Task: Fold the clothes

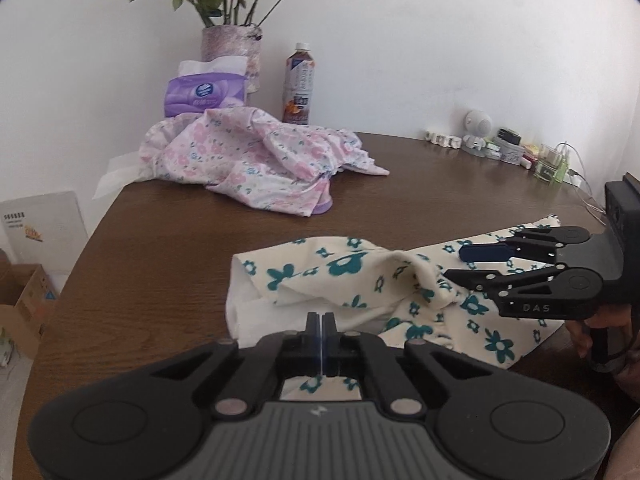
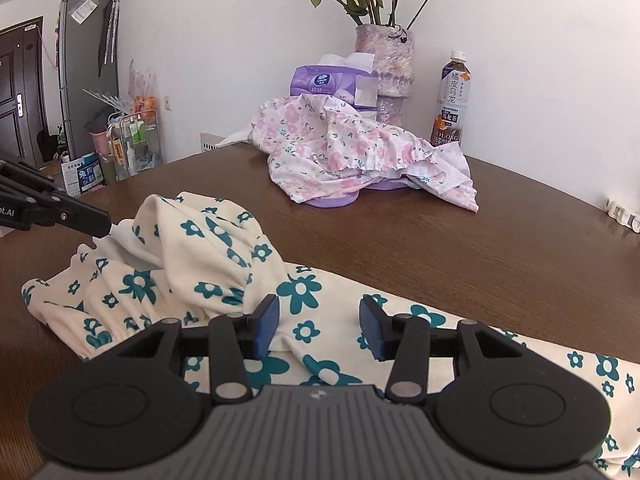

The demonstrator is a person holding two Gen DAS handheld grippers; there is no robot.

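Left wrist view: we are pinching the soft, light garment (image 1: 360,280) on the bench (image 1: 160,240) — left gripper (image 1: 321,322) jaws closed on its edge; right gripper (image 2: 318,320) jaws gaping, empty — waistband looking grippable.

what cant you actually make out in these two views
- Left tongs: whether they pinch the teal-flowered garment; their own body hides the cloth in the left wrist view.
- Purple item: mostly buried under the pink floral garment, right wrist view.
- Small clutter by the wall: too small to identify, left wrist view.
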